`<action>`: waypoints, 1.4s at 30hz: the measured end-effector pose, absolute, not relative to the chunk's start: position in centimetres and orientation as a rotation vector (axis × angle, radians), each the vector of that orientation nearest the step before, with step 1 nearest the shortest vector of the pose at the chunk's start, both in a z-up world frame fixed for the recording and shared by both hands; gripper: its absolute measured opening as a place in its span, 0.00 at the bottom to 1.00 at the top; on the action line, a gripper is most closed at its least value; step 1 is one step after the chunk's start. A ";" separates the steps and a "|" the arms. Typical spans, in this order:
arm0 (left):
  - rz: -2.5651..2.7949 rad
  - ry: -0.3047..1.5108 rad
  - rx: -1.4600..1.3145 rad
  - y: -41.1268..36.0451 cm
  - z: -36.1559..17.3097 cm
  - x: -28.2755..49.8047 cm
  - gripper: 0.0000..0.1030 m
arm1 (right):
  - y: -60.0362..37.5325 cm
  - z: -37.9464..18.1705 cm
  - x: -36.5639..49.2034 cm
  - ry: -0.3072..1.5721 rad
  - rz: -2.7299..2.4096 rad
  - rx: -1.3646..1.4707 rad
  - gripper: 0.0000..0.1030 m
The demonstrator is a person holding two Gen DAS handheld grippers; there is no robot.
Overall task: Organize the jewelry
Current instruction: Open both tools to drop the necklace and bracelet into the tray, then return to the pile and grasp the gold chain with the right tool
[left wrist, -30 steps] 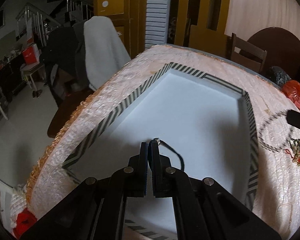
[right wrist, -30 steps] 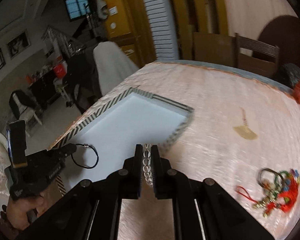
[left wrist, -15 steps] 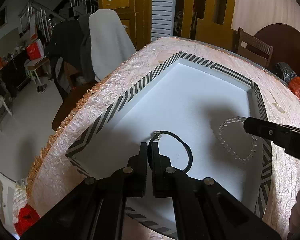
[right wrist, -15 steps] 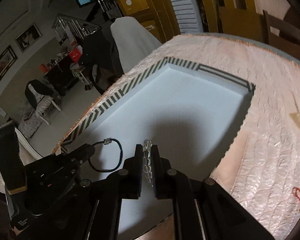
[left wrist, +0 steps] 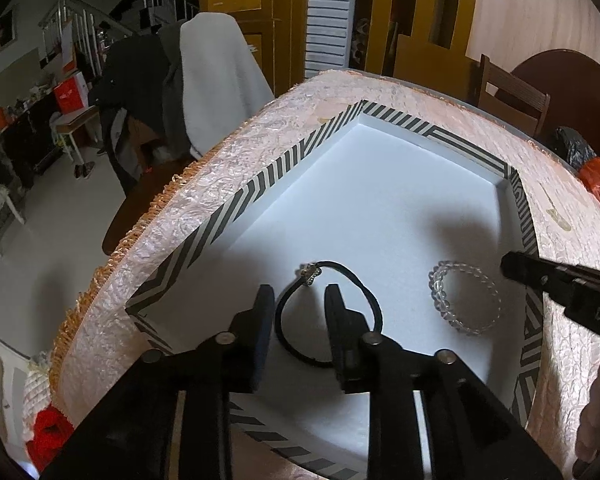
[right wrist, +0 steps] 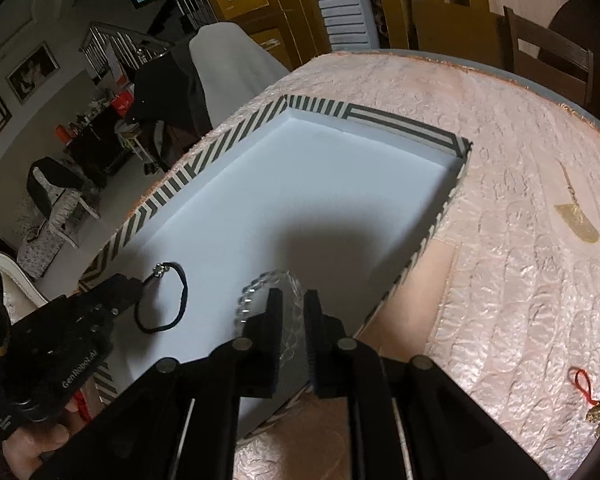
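Clear bead bracelet [right wrist: 268, 300] lies flat on the white floor of the striped tray [right wrist: 220, 148], lower centre of frame, partly between my right gripper's [right wrist: 290, 304] narrowly parted, opening jaws. Black cord bracelet [left wrist: 328, 316] rests released between my left gripper's [left wrist: 300, 300] widening jaws.

Soft, dim indoor light is cast from above, and broad blurred shadows are thrown onto the white floor of the striped tray [left wrist: 260, 192]. Straight lines are bent strongly by the fisheye lenses, and black vignetting is seen at the corners. The background room is left dark and slightly soft, while a faint sheen is shown on the pink tablecloth [right wrist: 520, 240].
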State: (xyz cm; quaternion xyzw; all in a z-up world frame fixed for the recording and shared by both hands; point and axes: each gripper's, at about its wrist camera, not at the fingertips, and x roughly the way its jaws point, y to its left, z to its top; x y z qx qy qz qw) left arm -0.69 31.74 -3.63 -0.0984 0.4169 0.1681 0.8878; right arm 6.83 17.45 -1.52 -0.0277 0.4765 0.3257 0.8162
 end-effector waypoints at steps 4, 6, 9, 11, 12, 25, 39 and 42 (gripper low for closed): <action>0.351 0.870 -0.208 31.6 -3.4 -0.9 0.50 | 16.2 -0.7 6.9 0.998 0.684 -0.044 0.19; 0.354 0.859 -0.206 31.3 -3.0 -0.9 0.50 | 15.1 -0.1 6.8 0.981 0.677 -0.029 0.19; 0.346 0.830 -0.210 30.5 -1.9 -1.0 0.50 | 13.1 0.9 6.3 0.943 0.653 -0.025 0.19; 0.329 0.804 -0.199 29.3 -0.8 -0.8 0.50 | 11.3 1.5 5.8 0.912 0.623 -0.040 0.19; 0.314 0.796 -0.193 28.5 -0.2 -0.5 0.50 | 10.2 1.6 5.5 0.902 0.602 -0.050 0.21; -0.042 0.856 -0.065 9.9 -2.2 4.3 0.50 | -9.5 -0.6 5.5 0.883 0.312 0.069 0.22; -0.152 0.885 -0.057 3.6 -5.3 5.7 0.52 | -11.9 -2.5 8.6 0.878 0.335 0.068 0.23; -0.145 0.885 -0.056 3.5 -5.3 5.9 0.52 | -10.9 -2.9 8.5 0.885 0.336 0.048 0.26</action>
